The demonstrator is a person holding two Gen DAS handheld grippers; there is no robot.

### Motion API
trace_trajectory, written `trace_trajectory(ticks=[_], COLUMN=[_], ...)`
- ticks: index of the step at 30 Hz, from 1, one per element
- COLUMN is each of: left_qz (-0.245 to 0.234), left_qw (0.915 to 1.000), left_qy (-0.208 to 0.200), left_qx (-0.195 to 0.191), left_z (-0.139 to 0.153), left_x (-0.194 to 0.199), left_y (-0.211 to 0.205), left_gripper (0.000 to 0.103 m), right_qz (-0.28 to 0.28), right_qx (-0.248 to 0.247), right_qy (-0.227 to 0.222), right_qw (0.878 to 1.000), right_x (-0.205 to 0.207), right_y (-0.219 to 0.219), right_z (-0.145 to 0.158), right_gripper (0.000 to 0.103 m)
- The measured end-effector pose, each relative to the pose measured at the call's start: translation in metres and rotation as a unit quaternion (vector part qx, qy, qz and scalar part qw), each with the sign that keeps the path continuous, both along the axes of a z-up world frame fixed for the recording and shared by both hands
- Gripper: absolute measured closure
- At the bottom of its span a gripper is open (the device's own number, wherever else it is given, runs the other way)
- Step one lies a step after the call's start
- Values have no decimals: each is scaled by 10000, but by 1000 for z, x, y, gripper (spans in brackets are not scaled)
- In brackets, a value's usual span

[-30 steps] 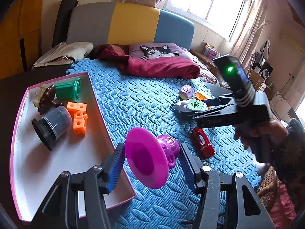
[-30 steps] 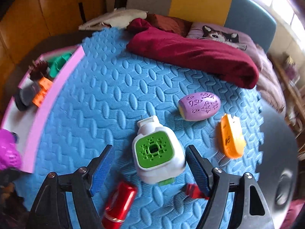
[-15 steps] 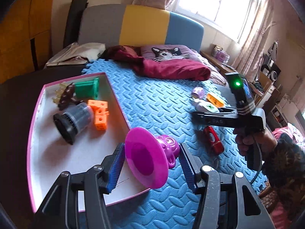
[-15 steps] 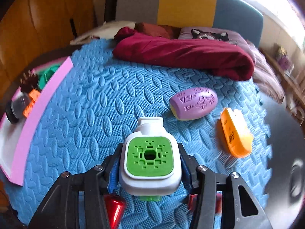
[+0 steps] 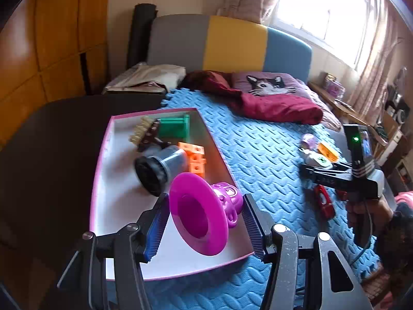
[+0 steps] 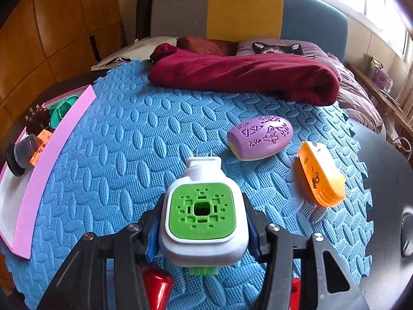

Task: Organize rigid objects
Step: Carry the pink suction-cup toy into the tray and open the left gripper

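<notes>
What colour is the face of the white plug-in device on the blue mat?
Green, with small square cut-outs; the right wrist view shows the device best.

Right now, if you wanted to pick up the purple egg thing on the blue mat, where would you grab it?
Probably across the purple egg-shaped case's narrow middle, coming from above. It lies on its side on the blue foam mat, long axis slanting, with clear mat along both long flanks.

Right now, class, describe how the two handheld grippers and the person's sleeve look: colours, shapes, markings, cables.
Each gripper, left and right, has black angular arms with silver screws and ribbed blue pads. Seen from the left, the right one carries an upright black block with a green light and white stripes, plus a dark cable below. The sleeve is dark and patterned.
</notes>
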State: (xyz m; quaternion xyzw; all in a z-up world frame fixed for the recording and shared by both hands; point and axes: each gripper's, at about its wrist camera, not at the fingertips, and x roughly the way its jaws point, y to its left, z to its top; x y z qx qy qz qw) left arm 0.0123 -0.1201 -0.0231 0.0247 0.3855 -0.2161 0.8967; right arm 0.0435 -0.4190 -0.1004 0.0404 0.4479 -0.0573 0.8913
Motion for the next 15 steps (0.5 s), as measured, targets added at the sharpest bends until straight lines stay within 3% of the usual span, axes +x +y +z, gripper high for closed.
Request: trace_trajectory(ticks=[15], left_qz=[573], left_qw=[9981], left_qy=[4], left_qx=[207], left_z=[-6], left_x=[10], left_y=[33], left_gripper=[46], right_qz=[-49], right_qx=[-54], right_qy=[-208], right_qw=[9998], right_x=[-3], right_y=[2], right_z=[-2], right_gripper=[47])
